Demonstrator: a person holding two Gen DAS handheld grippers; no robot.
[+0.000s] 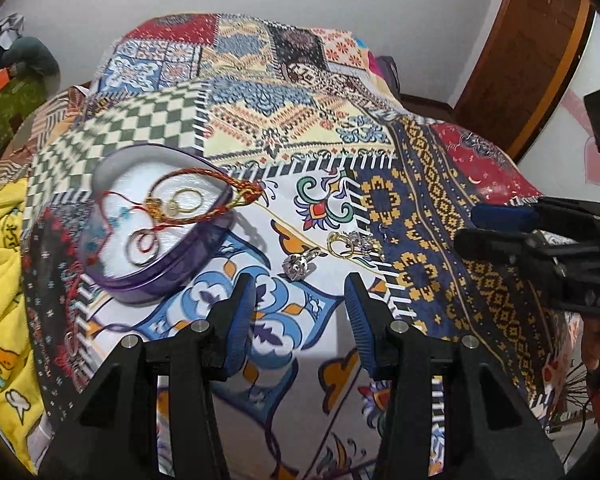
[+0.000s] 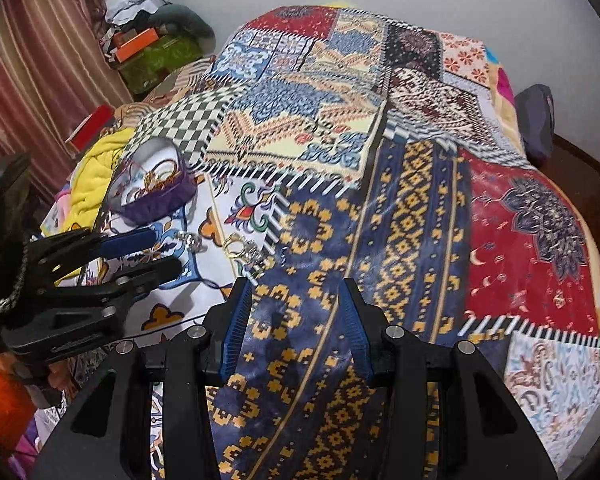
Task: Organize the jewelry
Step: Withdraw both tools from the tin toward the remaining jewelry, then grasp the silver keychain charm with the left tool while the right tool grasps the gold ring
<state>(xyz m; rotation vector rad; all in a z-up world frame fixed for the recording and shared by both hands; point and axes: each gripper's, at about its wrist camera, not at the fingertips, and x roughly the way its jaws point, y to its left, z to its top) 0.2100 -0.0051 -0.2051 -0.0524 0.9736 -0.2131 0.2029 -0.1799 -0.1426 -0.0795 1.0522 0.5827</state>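
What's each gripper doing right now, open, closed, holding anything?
Left gripper: open, holding nothing, above the blanket just short of the silver ring.
Right gripper: open, holding nothing, over the blanket.

**Heart-shaped tin partly filled, rings loose on the bedspread**

A purple heart-shaped tin (image 1: 156, 236) sits open on the patchwork bedspread (image 1: 284, 120), its inside white. In it lie a braided red-and-gold cord bracelet (image 1: 204, 188), whose end hangs over the tin's rim, two thin gold hoops (image 1: 186, 202) near the middle, and a larger metal ring (image 1: 142, 248) toward the near lobe. Just beside the tin, on a white patterned patch, lies a silver ring (image 1: 300, 266) with a bulky top. Near it, apart from the tin, sits a small cluster: a gold ring (image 1: 340, 244) touching some silvery pieces (image 1: 364, 242) too small to tell apart.
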